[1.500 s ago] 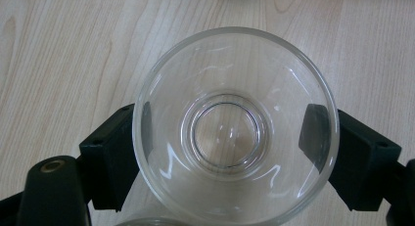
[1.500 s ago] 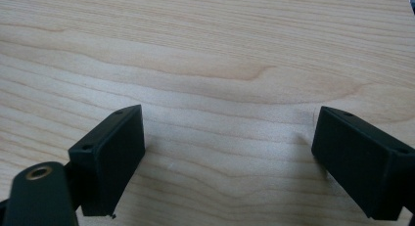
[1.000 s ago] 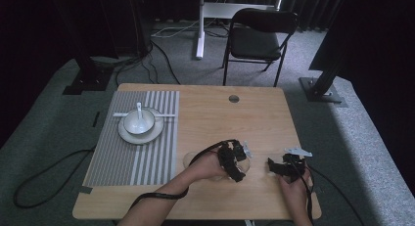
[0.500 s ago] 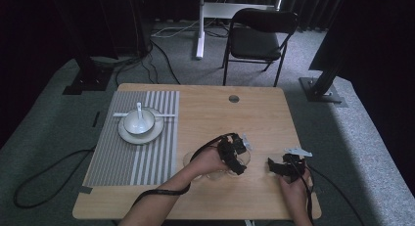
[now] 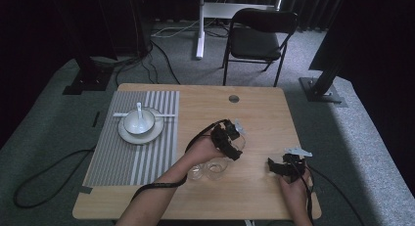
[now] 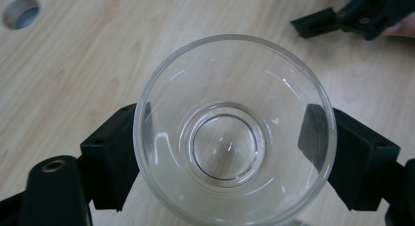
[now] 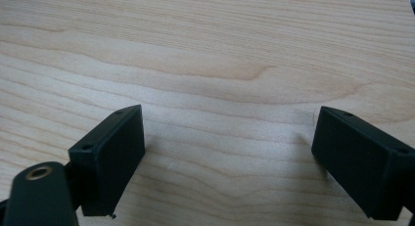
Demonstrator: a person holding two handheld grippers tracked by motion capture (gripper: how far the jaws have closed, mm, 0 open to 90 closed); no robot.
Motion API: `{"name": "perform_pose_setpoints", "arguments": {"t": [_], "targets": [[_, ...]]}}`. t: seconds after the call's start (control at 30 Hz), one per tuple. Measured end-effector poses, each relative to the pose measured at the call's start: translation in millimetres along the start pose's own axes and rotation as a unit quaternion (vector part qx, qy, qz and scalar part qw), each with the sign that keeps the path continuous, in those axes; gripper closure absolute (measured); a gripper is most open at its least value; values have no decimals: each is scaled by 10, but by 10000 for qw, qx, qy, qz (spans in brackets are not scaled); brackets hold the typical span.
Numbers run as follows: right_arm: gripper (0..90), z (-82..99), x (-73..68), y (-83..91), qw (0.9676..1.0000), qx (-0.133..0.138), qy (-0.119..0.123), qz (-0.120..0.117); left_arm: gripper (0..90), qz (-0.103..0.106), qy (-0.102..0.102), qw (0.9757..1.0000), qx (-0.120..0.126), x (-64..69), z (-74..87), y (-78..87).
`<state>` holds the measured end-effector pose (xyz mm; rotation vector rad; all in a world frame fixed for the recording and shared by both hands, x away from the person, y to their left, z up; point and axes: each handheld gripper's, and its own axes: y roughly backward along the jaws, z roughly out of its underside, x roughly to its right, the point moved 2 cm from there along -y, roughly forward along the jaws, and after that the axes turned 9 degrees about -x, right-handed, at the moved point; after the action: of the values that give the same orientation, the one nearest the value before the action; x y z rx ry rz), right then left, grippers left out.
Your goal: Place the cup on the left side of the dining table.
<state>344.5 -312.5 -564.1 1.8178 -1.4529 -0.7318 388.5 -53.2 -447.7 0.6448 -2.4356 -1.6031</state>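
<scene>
A clear drinking glass [image 6: 235, 138] stands mouth-up between the jaws of my left gripper [image 6: 235, 152], which press on its left and right walls just below the rim. In the high view the left gripper [image 5: 229, 139] is held above the table's middle with this glass [image 5: 239, 142] in it. Two more clear glasses [image 5: 195, 172] [image 5: 216, 166] stand on the wood just below the left hand. My right gripper [image 5: 280, 166] rests low near the table's front right, and its jaws [image 7: 230, 157] stand wide apart over bare wood.
A striped placemat [image 5: 132, 147] covers the table's left part and carries a white plate [image 5: 128, 136] with a bowl [image 5: 138, 122] and a spoon. A round cable hole [image 5: 234, 98] lies near the far edge. A black chair [image 5: 259, 37] stands beyond the table.
The left gripper has risen and moved away from the person with the glass in it, uncovering the two glasses on the table. The right gripper has stayed in place.
</scene>
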Motion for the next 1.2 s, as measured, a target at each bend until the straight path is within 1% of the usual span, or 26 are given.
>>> {"name": "perform_pose_setpoints", "arguments": {"t": [0.07,0.1,0.13,0.17,0.2,0.3,0.4,0.43,0.5,0.53,0.57,0.6,0.67,0.7,0.77,0.8,0.83,0.87,0.9,0.93,0.97,1.03,1.1,1.13,1.17,1.2], "targets": [[118,0,-1,0,10000,-1,-9,1,188,-62,60,10000,6,-51,39,21],[118,0,-1,0,10000,-1,-9,1,188,-62,60,10000,6,-51,39,21],[118,0,-1,0,10000,-1,-10,1,188,-124,187,9997,54,-100,88,50],[118,0,-1,0,10000,0,-7,1,188,-140,217,9996,67,-125,114,64],[118,0,-1,0,10000,-1,-6,1,188,-163,303,9994,94,-152,141,80],[118,0,-1,0,10000,-2,-9,1,188,-196,340,9992,78,-199,195,110],[118,0,-1,0,10000,-1,-6,1,188,-290,488,9984,59,-304,307,168],[118,0,0,0,10000,-1,-2,3,188,-369,536,9979,65,-331,349,180],[118,0,-1,0,10000,-2,-7,3,188,-406,541,9977,28,-347,376,184],[118,0,-1,0,10000,-6,-6,-2,188,-463,673,9967,1,-384,452,181],[118,0,-1,0,10000,-6,-7,0,188,-455,669,9967,-25,-398,492,182],[118,0,-2,0,10000,-5,-14,-1,188,-449,747,9962,-24,-417,532,181],[118,0,-2,0,10000,-6,-13,0,188,-462,790,9958,-66,-454,608,187],[118,0,-2,0,10000,-6,-14,-3,188,-480,861,9951,-74,-476,643,193],[118,0,-2,0,10000,-7,-13,-2,188,-513,861,9949,-114,-496,678,204],[118,0,-3,0,10000,-7,-15,-2,188,-584,955,9937,-107,-528,744,224],[118,0,-3,0,10000,-7,-15,-2,188,-584,955,9937,-107,-528,744,224],[118,0,-2,0,10000,-8,-15,0,188,-645,1025,9926,-68,-554,814,259],[118,0,-3,0,10000,-8,-15,-1,188,-637,1078,9921,-88,-572,849,277],[118,0,-3,0,10000,-8,-15,-1,188,-637,1078,9921,-88,-572,849,277],[118,0,-2,0,10000,-6,-13,0,188,-655,1122,9915,-85,-598,926,317],[118,0,-1,0,10000,-2,-6,3,188,-693,1179,9905,-138,-621,997,348],[118,0,-1,0,10000,-3,-4,4,188,-729,1237,9896,-130,-642,1066,375],[118,0,-1,0,10000,-3,-4,4,188,-729,1237,9896,-130,-642,1066,375],[118,0,-1,0,10000,-3,-6,2,188,-757,1282,9887,-167,-666,1145,405],[118,0,0,0,10000,-2,-1,3,188,-766,1304,9883,-192,-675,1175,418]]}}
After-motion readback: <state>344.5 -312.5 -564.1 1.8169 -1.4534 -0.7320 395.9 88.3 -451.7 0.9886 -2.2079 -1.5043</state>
